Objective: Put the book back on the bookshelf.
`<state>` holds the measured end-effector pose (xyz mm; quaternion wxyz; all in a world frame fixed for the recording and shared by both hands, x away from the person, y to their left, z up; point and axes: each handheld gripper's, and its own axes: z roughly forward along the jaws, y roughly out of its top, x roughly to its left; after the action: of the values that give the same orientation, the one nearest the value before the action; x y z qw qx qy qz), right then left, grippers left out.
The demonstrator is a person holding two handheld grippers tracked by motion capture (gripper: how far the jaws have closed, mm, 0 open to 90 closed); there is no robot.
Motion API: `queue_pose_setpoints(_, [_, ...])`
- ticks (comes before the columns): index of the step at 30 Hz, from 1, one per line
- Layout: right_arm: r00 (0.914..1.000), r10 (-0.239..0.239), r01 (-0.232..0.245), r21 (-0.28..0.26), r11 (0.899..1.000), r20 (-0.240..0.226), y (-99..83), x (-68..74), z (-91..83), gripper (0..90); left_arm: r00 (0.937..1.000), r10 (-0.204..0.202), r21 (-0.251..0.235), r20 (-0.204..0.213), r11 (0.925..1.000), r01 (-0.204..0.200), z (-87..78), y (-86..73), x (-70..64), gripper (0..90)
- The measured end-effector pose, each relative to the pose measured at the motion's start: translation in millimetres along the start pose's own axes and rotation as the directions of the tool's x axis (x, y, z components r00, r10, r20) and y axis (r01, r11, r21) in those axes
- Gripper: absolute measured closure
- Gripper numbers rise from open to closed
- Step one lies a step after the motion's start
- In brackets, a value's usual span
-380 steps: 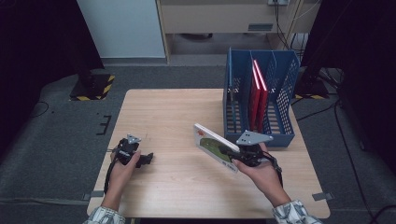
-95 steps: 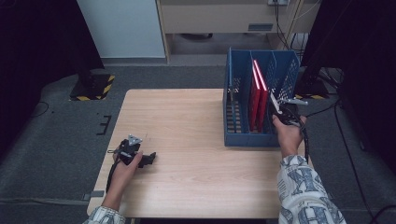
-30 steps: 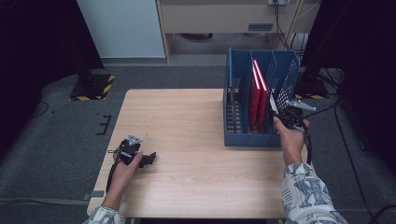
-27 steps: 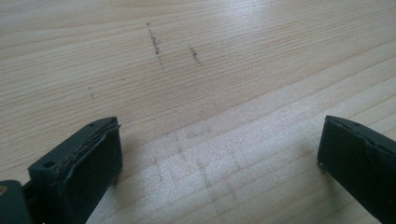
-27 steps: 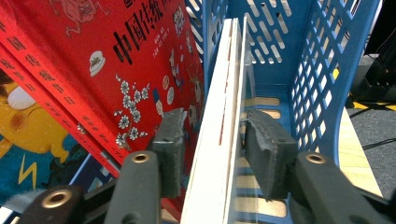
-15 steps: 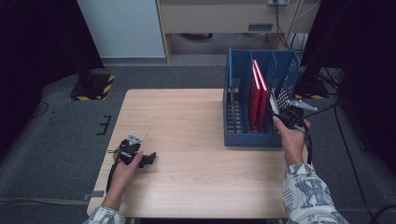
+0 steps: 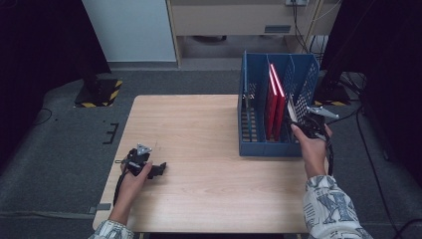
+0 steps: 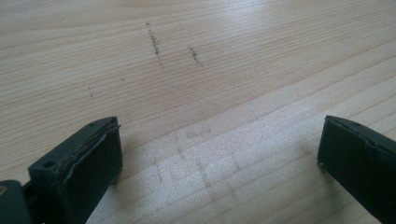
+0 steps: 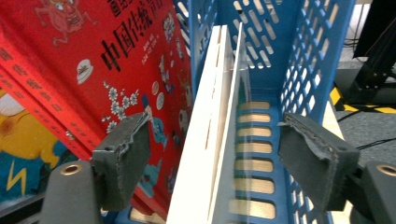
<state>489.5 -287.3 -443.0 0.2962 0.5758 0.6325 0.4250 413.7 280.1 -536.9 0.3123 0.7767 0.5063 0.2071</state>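
Note:
A blue slotted rack [image 7: 266, 148] stands at the table's right side, with red books [image 7: 272, 99] upright in a middle slot. To their right a thin white book [image 7: 290, 111] stands in the rack. My right gripper [image 7: 309, 122] is at the rack's near right corner. In the right gripper view the gripper [image 9: 217, 158] is open, and the white book [image 9: 210, 154] stands between its jaws with a gap on each side. The red books [image 9: 93, 70] lean just left of it. My left gripper [image 7: 149, 167] rests open on the wooden table [image 7: 199, 129], with nothing between its fingers [image 8: 84, 172].
A pale cabinet and a wooden shelf unit stand beyond the table. On the floor at the left lies a black-and-yellow striped base [image 7: 99, 93]. Cables and a dark stand [image 7: 338, 84] crowd the floor right of the rack [image 9: 317, 51].
The right gripper carried the white book from over the table into the rack's right slot and let it go. Over the last second it drew back slightly. The left gripper stayed still.

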Motion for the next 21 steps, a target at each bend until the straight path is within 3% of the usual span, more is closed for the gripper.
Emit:
queue_pose_setpoints(19, [0.9988,-0.031,0.031,-0.008,0.999,-0.037,2.9,2.8,-14.0,12.8,1.0000,0.000,0.000,0.000,1.0000,0.000,0.0,0.0,-0.1,0.0])
queue_pose_setpoints(21, [0.9979,-0.052,0.052,-0.004,0.999,-0.037,3.1,3.5,-17.0,12.0,1.0000,0.000,0.000,0.000,1.0000,0.000,0.0,0.0,-0.1,0.0])
